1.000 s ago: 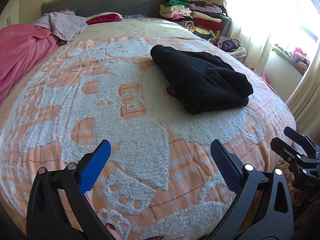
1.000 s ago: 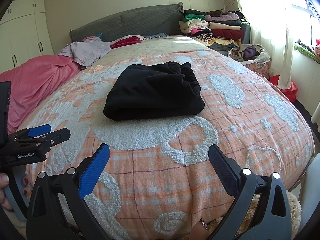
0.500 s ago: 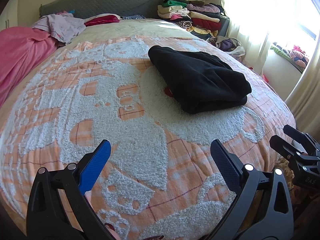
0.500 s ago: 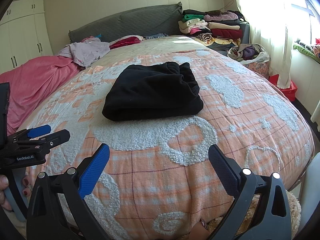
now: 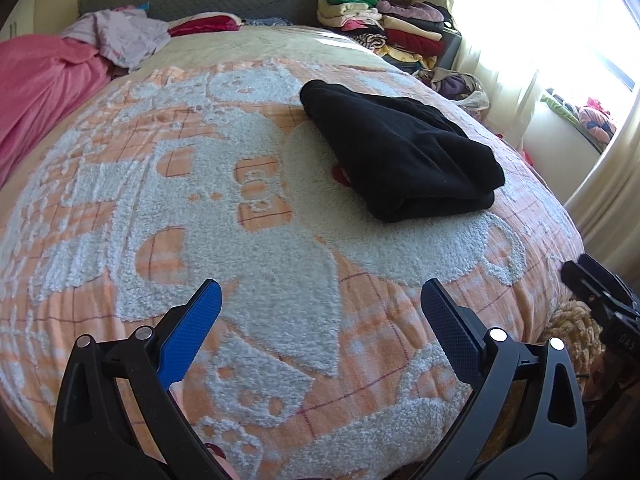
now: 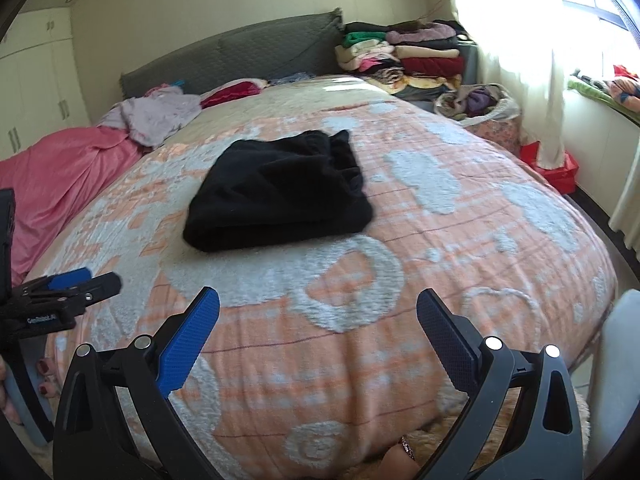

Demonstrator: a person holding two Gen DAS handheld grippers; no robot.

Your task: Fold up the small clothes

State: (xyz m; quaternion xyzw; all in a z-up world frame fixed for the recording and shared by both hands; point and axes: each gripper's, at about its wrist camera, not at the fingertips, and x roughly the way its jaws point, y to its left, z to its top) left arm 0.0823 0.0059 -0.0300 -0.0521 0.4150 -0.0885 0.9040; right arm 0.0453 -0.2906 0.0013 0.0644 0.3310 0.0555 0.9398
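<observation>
Lying folded mid-frame, the soft, light black garment point(image 6: 276, 192) wants pinching at its thick near fold, both the left gripper point(image 5: 320, 308) and the right gripper point(image 6: 318, 312) spread wide and holding nothing.

Light: bright daylight, window point(image 6: 592, 8) blown out | Edges: fisheye bend, dark corners | Blur: slight, right wrist view

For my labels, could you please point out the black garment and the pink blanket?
black garment point(image 6: 276, 196), right wrist view, middle of its folded top.
pink blanket point(image 5: 44, 80), left wrist view, its rumpled middle.
</observation>
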